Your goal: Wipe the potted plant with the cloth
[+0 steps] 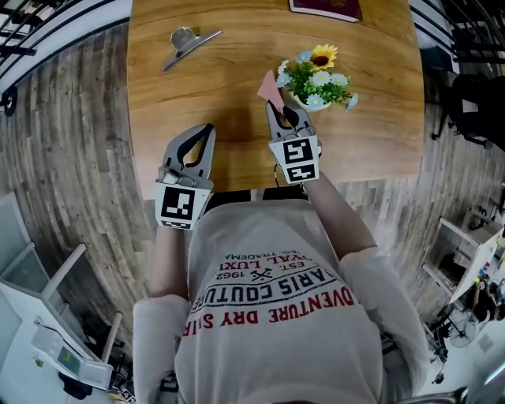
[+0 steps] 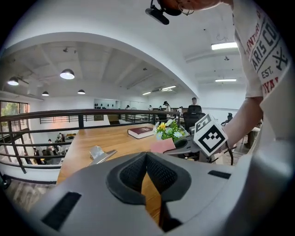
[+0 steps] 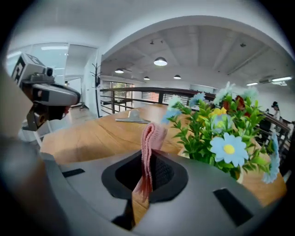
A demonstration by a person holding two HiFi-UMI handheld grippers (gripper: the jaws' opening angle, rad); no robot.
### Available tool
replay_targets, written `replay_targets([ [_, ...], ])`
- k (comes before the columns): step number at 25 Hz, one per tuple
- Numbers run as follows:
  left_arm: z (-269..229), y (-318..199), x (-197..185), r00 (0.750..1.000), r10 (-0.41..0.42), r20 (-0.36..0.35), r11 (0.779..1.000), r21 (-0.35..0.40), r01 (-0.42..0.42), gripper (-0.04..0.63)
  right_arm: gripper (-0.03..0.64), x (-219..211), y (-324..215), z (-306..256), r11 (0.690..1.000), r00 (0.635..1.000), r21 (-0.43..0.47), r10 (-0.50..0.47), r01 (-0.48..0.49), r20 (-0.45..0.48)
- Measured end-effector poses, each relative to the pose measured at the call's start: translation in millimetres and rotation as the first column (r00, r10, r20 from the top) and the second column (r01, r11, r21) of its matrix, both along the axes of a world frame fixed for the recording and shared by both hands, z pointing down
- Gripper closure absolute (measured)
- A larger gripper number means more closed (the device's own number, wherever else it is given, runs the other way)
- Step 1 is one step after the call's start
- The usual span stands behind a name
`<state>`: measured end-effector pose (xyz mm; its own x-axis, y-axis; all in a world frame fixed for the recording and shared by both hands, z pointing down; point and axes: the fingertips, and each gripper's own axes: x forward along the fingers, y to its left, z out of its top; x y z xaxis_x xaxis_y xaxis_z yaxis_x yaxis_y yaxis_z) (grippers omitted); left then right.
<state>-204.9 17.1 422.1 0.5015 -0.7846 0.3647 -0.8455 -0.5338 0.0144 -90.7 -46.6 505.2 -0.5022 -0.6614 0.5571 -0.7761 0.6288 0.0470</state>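
Observation:
A small potted plant [image 1: 318,79] with yellow, white and blue flowers stands on the wooden table [image 1: 237,87], right of middle. My right gripper [image 1: 278,106] is shut on a folded pink cloth [image 1: 269,87], just left of the plant and close to it. In the right gripper view the pink cloth [image 3: 151,150] sticks up from between the jaws, with the plant [image 3: 221,138] right beside it. My left gripper [image 1: 207,129] hovers over the table's near edge, shut with nothing in it. The left gripper view shows the plant [image 2: 168,130] and the cloth [image 2: 161,145] ahead.
A metal clip [image 1: 186,43] lies on the table at the far left. A dark red book [image 1: 326,9] sits at the far edge. Wood floor runs past the table's left side, and railings [image 2: 69,120] stand beyond it.

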Motion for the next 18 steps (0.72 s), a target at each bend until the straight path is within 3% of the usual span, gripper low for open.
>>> replay_targets([
  [5,10.2,-4.3,1.1,0.999,0.044,-0.018,0.999,-0.009,-0.044,0.579,0.58,19.1,-7.5,16.1,0.987,0.986,-0.001,0.164,-0.164,0.025],
  [10,17.1,-6.3,8.7,0.996,0.089,-0.023,0.996,-0.024,-0.09,0.579,0.58,31.0,-4.2,20.5,0.95,0.945,-0.077,0.31,-0.303,0.107],
  [15,25.4,-5.8,15.3,0.993,0.117,-0.019,0.992,-0.046,-0.118,0.578,0.581,44.9,-0.2,25.2,0.865,0.836,-0.241,0.492,-0.439,0.243],
  [18,27.8,-5.5,21.3,0.991,0.129,-0.02,0.99,-0.055,-0.13,0.579,0.581,49.5,3.7,29.7,0.824,0.782,-0.315,0.556,-0.472,0.282],
])
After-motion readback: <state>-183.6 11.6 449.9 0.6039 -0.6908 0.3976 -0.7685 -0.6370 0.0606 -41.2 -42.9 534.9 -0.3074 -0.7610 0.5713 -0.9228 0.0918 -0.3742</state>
